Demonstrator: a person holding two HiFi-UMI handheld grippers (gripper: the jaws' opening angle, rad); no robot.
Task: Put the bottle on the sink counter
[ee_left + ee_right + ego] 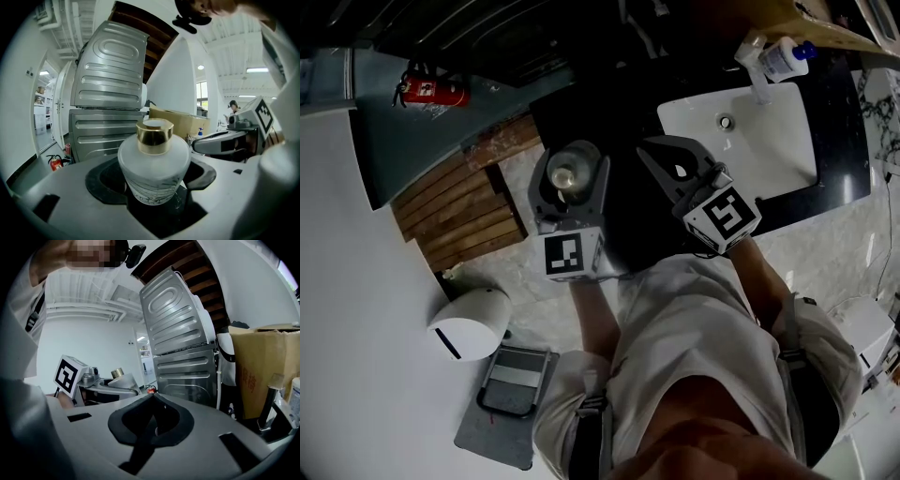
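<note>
the person's pale shirt (694,319) fills the bottom of the head view, and both arms reach out from it. the left claw (570,183) is clenched around the bottle (153,164), with a dark pad on either side of its wide lower body. the bottle is upright and off any surface, to the left of the white sink (769,155) and apart from the black tabletop (842,122) that rims it. the right claw (152,423) is pressed together with nothing in it. the bottle looks like frosted glass with a gold cap (153,136), so it is probably stiff, fairly weighty for its size, smooth enough to slip and likely to crack if knocked on stone. the broad body under the rounded shoulder is the safest hold, as the cap might come loose. a white pump bottle (787,58) stands near the faucet (757,75), so bare tabletop beside the basin looks better for setting it down.
</note>
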